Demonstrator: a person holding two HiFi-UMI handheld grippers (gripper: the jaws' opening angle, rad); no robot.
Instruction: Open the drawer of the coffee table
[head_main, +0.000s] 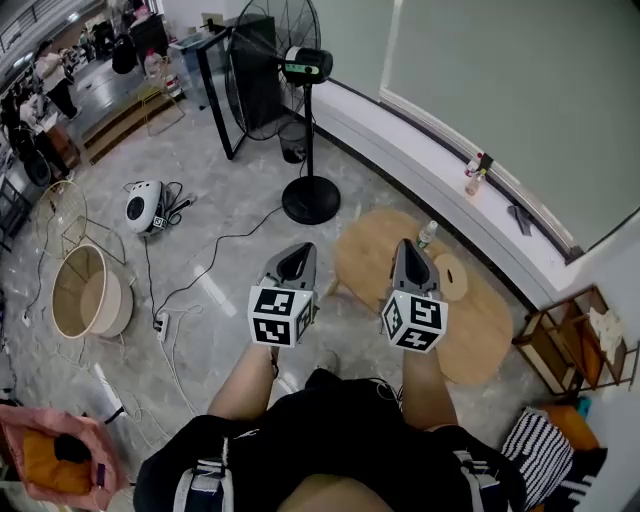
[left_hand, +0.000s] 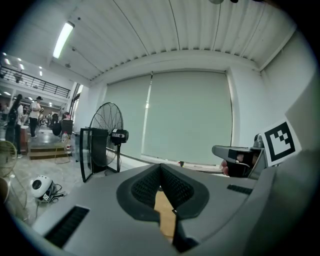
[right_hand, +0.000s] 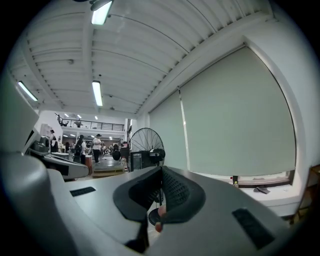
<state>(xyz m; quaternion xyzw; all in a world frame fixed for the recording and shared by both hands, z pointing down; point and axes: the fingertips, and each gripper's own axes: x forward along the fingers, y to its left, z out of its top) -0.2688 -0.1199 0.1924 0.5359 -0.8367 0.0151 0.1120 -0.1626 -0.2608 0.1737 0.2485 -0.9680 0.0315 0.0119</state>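
The round wooden coffee table (head_main: 484, 322) stands low on the floor to my right front; no drawer shows from above. A small bottle (head_main: 427, 234) stands on its far edge. My left gripper (head_main: 296, 254) hangs over the floor just left of the table, jaws shut and empty. My right gripper (head_main: 408, 247) is over the table's left part, also shut with nothing in it. In the left gripper view the pads (left_hand: 161, 173) meet, with a strip of the wooden table (left_hand: 165, 212) below them. The right gripper view shows its pads (right_hand: 161, 176) together.
A standing fan (head_main: 304, 68) with a round base (head_main: 310, 200) is ahead. A white device (head_main: 145, 207), cables and a power strip lie on the floor at left, near a wicker basket (head_main: 90, 290). A window ledge (head_main: 440, 170) runs behind the table; a wooden shelf (head_main: 575, 340) stands at right.
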